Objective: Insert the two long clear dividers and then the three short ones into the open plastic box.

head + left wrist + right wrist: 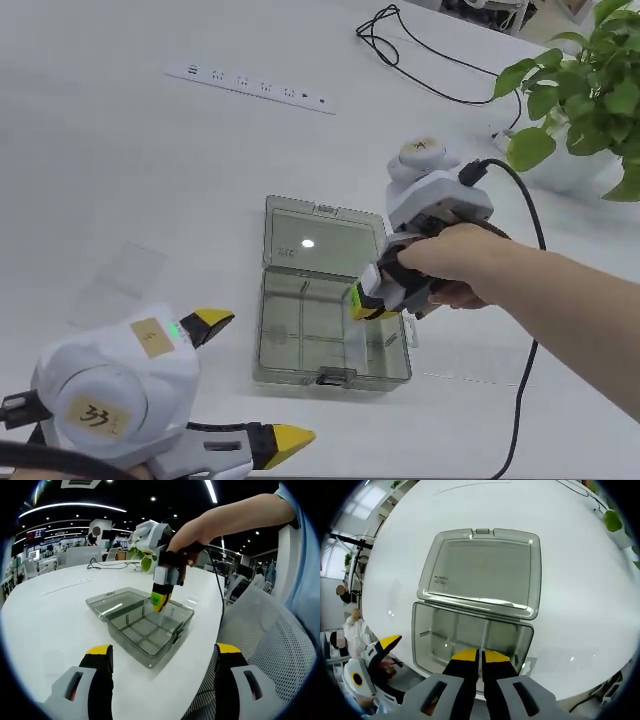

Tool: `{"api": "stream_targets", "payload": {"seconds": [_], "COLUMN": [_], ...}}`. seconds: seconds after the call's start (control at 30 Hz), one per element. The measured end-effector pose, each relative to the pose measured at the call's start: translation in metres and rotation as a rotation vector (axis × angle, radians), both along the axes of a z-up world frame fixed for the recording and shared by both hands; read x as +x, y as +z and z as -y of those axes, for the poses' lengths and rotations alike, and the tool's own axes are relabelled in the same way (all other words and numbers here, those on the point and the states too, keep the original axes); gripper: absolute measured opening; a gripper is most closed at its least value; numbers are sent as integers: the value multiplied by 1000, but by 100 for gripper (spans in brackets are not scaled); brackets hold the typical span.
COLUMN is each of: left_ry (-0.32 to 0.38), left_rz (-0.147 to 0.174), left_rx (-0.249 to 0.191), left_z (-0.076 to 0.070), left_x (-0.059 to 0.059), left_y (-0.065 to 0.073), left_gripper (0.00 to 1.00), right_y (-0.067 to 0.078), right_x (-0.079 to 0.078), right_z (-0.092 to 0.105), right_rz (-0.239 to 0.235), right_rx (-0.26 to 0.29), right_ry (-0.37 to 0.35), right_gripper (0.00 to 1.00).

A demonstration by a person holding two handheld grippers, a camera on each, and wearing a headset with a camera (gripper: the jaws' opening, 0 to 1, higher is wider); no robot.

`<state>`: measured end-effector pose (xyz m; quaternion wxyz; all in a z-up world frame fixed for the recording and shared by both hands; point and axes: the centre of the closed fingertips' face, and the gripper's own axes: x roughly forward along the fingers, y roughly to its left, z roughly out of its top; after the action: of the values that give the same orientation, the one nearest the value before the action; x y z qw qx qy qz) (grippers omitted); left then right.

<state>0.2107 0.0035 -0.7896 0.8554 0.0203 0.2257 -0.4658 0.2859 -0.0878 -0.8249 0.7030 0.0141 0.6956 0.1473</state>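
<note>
Right gripper [368,306] pinches a clear divider [362,345] upright over the open box [290,340] for slotting; left gripper [252,378] idles, jaws spread

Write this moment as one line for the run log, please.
right gripper: jaws shut on clear divider, over open plastic box | left gripper: jaws open, empty, apart from box | other clear dividers: on table
</note>
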Motion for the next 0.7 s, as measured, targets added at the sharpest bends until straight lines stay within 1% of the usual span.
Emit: {"api": "stream_targets", "payload": {"seconds": [0.13, 0.27, 0.5, 0.6, 0.63, 0.7], "left_ry": [-4, -7, -5, -6, -7, -10], "left_rz": [1, 2, 1, 1, 1, 2], "left_rx": [2, 5, 11, 12, 12, 15], "left_z": [1, 1, 0, 0, 0, 1], "left_x": [0, 0, -1, -1, -1, -1], "left_y": [0, 0, 0, 1, 1, 1], "left_gripper": [84, 84, 84, 84, 84, 84], "right_y": [0, 1, 2, 2, 3, 4], "right_x": [0, -1, -2, -3, -2, 0], "right_z": [-1, -1, -3, -6, -9, -10], "right_rz": [3, 12, 20, 22, 30, 47], "right_rx": [4, 10, 27, 51, 69, 75], "right_ry": [1, 25, 41, 41, 30, 32], "right_gripper": [3, 4, 5, 10, 12, 16]}}
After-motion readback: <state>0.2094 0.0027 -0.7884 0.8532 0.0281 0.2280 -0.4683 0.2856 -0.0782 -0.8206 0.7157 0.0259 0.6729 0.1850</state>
